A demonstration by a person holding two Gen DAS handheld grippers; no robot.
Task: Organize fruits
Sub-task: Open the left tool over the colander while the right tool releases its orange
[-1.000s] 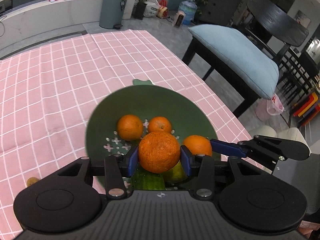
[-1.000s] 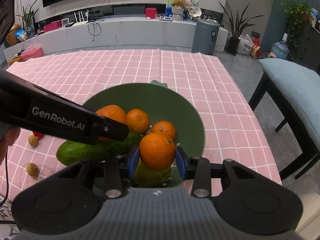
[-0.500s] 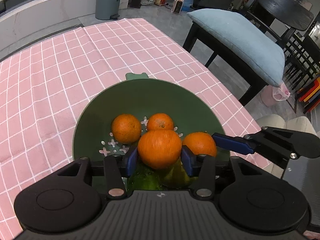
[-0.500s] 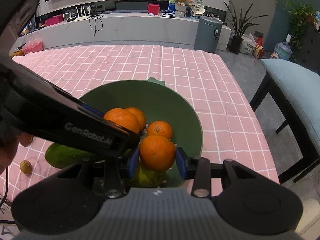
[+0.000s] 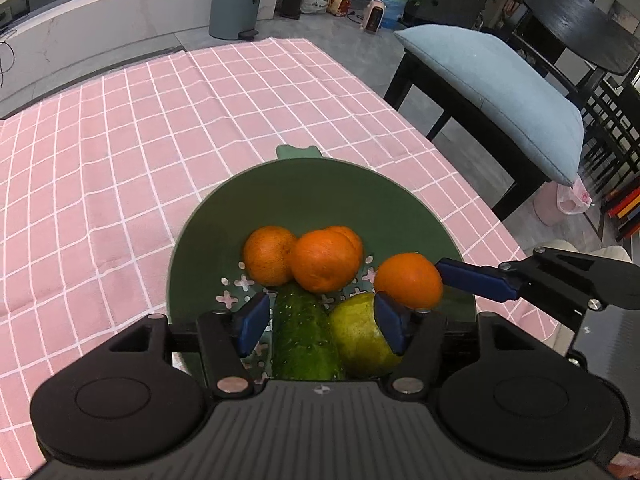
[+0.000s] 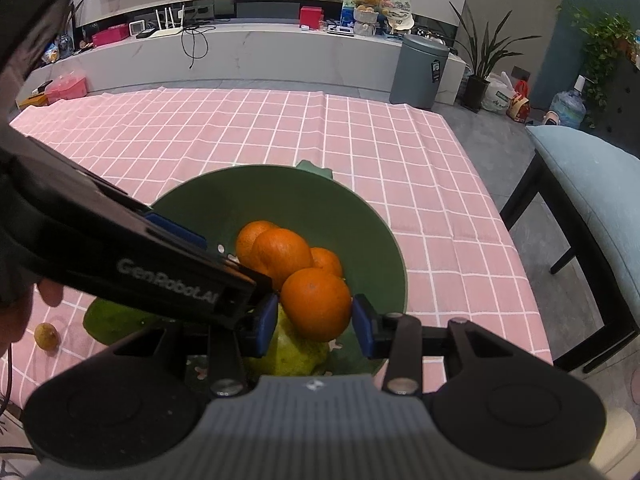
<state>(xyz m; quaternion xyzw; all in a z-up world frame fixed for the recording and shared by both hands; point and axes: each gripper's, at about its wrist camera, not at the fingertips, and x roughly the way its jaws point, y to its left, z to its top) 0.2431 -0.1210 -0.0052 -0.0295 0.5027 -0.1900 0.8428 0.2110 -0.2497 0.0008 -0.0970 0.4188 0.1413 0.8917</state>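
Note:
A green bowl (image 5: 320, 184) sits on the pink checked tablecloth and holds several oranges, a cucumber (image 5: 304, 336) and a yellow-green pear (image 5: 356, 336). My left gripper (image 5: 320, 318) is open and empty above the bowl's near edge; the orange (image 5: 324, 260) it held lies among the others. My right gripper (image 6: 316, 324) is shut on an orange (image 6: 316, 304) over the bowl (image 6: 280, 188), above the pear (image 6: 296, 354). That orange also shows in the left wrist view (image 5: 408, 280).
A small brownish fruit (image 6: 46, 335) lies on the cloth left of the bowl, near a hand. A chair with a blue cushion (image 5: 492, 92) stands off the table's right edge. The table edge runs close to the bowl on the right.
My left gripper has opened and dropped its orange into the bowl beside the others. The right gripper still holds its orange over the bowl.

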